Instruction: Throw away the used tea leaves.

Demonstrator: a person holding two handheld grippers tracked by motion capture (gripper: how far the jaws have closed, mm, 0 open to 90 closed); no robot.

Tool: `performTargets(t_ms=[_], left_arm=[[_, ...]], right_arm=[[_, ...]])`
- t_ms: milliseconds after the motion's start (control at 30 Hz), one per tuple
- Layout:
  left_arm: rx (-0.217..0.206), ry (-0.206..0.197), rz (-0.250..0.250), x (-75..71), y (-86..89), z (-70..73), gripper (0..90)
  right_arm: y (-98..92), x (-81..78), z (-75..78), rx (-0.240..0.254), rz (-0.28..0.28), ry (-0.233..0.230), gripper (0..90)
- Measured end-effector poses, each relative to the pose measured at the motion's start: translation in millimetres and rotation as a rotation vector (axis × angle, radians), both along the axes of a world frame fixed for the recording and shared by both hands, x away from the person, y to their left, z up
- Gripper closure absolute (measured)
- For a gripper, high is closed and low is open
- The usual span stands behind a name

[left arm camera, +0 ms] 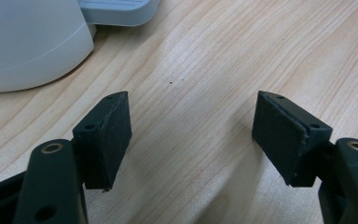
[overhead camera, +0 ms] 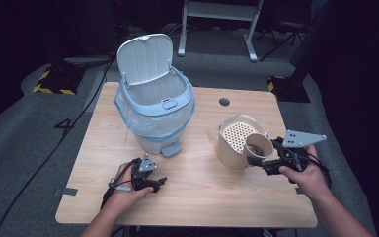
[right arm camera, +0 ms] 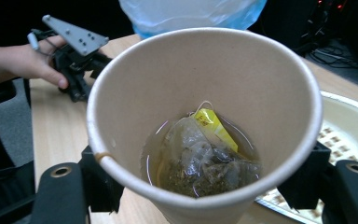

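A beige paper cup (overhead camera: 256,146) hangs tilted above the table's right side, with my right gripper (overhead camera: 267,158) shut on its wall. Looking into the cup (right arm camera: 261,74) from the right gripper view, I see a wet tea bag (right arm camera: 205,163) with a yellow tag lying in a little brown liquid. Black jaws press on both sides of the cup. Just behind it stands a cream container with a perforated strainer insert (overhead camera: 238,136). My left gripper (overhead camera: 154,183) rests near the table's front edge, open, with bare wood between its pads (left arm camera: 109,135).
A pale blue pedal bin (overhead camera: 154,106) with its lid up and a plastic liner stands at the back left of the wooden table (overhead camera: 197,197). Its base (left arm camera: 28,42) and pedal (left arm camera: 121,11) are close ahead of the left gripper. The strainer container's rim (right arm camera: 354,105) lies right of the cup.
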State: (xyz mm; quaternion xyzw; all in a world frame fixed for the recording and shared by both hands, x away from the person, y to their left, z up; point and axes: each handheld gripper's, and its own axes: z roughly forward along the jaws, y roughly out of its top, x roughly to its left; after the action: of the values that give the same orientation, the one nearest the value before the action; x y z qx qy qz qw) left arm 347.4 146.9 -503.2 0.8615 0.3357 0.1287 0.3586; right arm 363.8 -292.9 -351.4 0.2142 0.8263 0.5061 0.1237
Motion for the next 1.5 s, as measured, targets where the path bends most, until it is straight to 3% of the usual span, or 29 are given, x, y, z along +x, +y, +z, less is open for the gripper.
performTargets(t_ms=[300,600,867,1100,1233,1267,1500], left_arm=[[-0.004,0.001,0.001,0.3,0.2,-0.1,28.7],[-0.007,0.002,0.003,1.1,0.9,-0.2,28.8],[-0.007,0.003,0.010,4.8,5.1,-0.2,28.9],[-0.008,0.003,0.018,5.9,6.2,-0.3,28.9],[-0.008,0.004,0.019,6.0,6.3,-0.3,28.8],[-0.009,0.002,0.022,5.9,6.2,-0.4,28.8],[-0.009,0.002,0.023,5.9,6.2,-0.5,28.8]], right_arm=[[-3.7,21.1,12.6,-0.014,-0.025,-0.028,29.8],[-6.7,48.5,28.5,-0.036,-0.051,-0.094,29.9],[-13.4,70.5,31.2,-0.082,-0.079,-0.122,29.9],[-17.3,85.6,31.1,-0.075,-0.093,-0.130,29.9],[-19.3,95.1,28.8,-0.111,-0.112,-0.143,30.1],[-19.7,99.1,27.3,-0.140,-0.115,-0.155,30.2],[-19.5,104.3,24.1,-0.211,-0.121,-0.208,30.4]])
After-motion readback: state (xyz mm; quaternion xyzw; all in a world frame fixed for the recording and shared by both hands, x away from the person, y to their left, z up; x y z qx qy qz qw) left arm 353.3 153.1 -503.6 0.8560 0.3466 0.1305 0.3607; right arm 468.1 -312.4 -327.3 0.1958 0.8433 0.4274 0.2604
